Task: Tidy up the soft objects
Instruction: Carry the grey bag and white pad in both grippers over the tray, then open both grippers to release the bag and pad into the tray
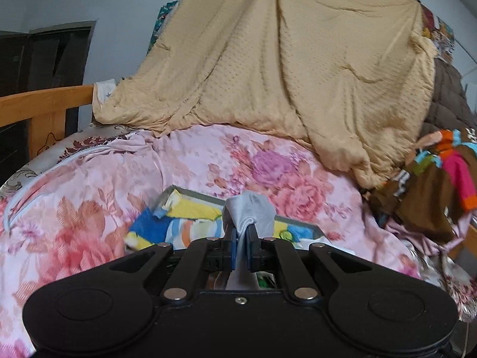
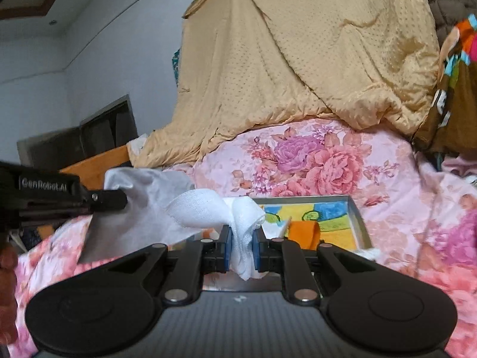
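My left gripper (image 1: 242, 234) is shut on a grey cloth (image 1: 250, 208), held above a metal tray (image 1: 196, 193) with a colourful cartoon lining. In the right wrist view the left gripper (image 2: 123, 200) enters from the left, holding that grey cloth (image 2: 140, 208). My right gripper (image 2: 242, 240) is shut on a white gauze cloth (image 2: 208, 205) that stretches left toward the grey cloth. The tray (image 2: 356, 211) lies just ahead of it, with an orange cloth (image 2: 304, 232) inside.
The tray rests on a pink floral quilt (image 1: 268, 161) on a bed. A tan blanket (image 1: 283, 59) hangs behind it. A brown and multicoloured garment (image 1: 435, 185) lies at the right. A wooden bed rail (image 1: 44, 101) stands at the left.
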{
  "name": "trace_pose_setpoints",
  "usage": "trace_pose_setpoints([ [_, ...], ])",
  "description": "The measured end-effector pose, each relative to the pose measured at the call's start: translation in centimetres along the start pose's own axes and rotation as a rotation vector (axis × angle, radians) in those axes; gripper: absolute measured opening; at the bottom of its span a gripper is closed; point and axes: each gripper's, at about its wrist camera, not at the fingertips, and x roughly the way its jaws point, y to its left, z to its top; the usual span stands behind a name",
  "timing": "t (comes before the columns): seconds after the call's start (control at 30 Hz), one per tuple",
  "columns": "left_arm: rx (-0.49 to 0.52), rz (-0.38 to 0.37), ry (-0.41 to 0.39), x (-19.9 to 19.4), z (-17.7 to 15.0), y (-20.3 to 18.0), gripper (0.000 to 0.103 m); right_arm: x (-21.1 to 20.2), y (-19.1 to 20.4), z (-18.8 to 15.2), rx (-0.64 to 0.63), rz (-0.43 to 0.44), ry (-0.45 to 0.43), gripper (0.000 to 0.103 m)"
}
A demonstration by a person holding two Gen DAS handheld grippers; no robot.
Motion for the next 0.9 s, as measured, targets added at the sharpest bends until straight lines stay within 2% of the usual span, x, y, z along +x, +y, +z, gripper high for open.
trace_pose_setpoints([
  [0.17,-0.002,0.018,0.002,3.5,0.7,0.5,0.006,3.5,-1.1,0.5,0.074,0.003,-0.001,0.016],
  [0.4,-0.031,0.018,0.013,7.7,0.7,0.3,0.006,6.8,-2.5,1.1,0.107,-0.027,0.019,0.016],
  [0.53,-0.07,0.016,0.026,9.7,0.6,0.1,0.007,7.6,-3.7,0.9,0.173,-0.02,0.022,0.018],
  [0.73,-0.121,0.036,0.062,11.8,-0.5,0.5,0.007,8.2,-4.3,0.4,0.187,-0.036,0.063,0.018],
  [0.9,-0.12,0.059,0.086,12.7,-1.2,0.7,0.01,8.3,-4.3,0.4,0.181,-0.035,0.067,0.024],
])
